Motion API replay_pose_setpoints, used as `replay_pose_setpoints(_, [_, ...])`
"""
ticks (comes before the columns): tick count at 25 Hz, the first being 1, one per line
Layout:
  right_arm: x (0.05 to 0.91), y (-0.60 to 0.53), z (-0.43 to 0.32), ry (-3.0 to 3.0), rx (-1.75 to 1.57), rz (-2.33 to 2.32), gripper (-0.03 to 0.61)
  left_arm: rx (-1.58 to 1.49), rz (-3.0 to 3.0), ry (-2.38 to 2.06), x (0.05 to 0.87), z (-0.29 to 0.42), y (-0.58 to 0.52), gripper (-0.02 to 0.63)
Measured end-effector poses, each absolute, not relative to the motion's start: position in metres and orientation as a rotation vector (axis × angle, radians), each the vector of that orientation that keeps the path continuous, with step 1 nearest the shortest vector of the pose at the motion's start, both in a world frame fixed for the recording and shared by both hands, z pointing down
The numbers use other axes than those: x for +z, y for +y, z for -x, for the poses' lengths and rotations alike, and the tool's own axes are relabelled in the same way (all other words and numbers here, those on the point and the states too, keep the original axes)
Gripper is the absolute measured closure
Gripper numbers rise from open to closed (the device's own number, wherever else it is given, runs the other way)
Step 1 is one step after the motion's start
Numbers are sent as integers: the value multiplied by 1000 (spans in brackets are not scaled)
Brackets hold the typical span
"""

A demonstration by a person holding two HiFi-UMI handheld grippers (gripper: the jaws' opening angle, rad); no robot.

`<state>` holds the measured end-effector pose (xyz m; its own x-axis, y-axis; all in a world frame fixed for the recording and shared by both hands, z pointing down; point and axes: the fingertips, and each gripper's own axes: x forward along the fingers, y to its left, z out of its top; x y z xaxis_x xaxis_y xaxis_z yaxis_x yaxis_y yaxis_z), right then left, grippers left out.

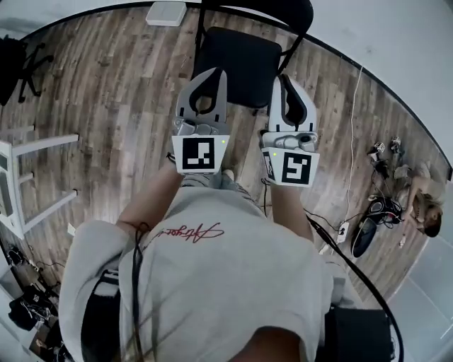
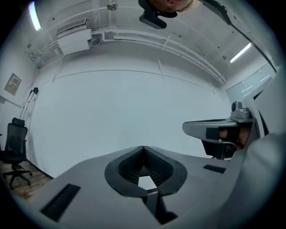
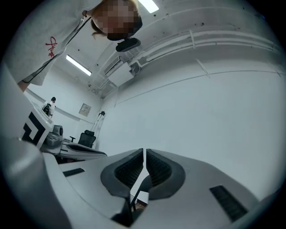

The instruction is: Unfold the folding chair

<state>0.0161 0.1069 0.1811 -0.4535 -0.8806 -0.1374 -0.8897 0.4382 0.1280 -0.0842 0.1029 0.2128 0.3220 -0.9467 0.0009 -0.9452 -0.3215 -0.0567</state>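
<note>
The black folding chair (image 1: 237,63) stands unfolded on the wood floor, its seat flat and its backrest at the top edge of the head view. Both grippers are held up side by side in front of my chest, above the chair's near edge and apart from it. My left gripper (image 1: 218,72) is shut, its ribbed pads meeting at the tips (image 2: 143,147) with nothing between them. My right gripper (image 1: 280,78) is shut as well, empty, its pads almost touching (image 3: 144,151). Both gripper views face only a pale wall and the ceiling; neither shows the chair.
A white frame stool (image 1: 21,177) stands at the left, a black office chair (image 1: 18,63) behind it. A white box (image 1: 166,13) lies beyond the folding chair. Cables and gear (image 1: 371,226) litter the floor at the right, near a person (image 1: 421,205).
</note>
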Motion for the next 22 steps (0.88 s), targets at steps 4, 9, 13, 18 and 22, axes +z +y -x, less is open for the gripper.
replay_pose_setpoints(4, [162,103,-8,2618,323,1595,549,0,2558,1696,192,75,103,597])
replay_pose_setpoints(9, [149,100,5,2611,372,1586,549,52,2566,1651,177,70,98,597])
replay_pose_setpoints(13, [146,100,1,2617,387,1587,549,49,2561,1630,173,60,99,597])
replay_pose_setpoints(18, [139,99,4,2626,426,1571,549,79,2561,1610,164,50,99,597])
replay_pose_setpoints(22, [141,100,3,2635,413,1565,549,64,2580,1598,165,44,99,597])
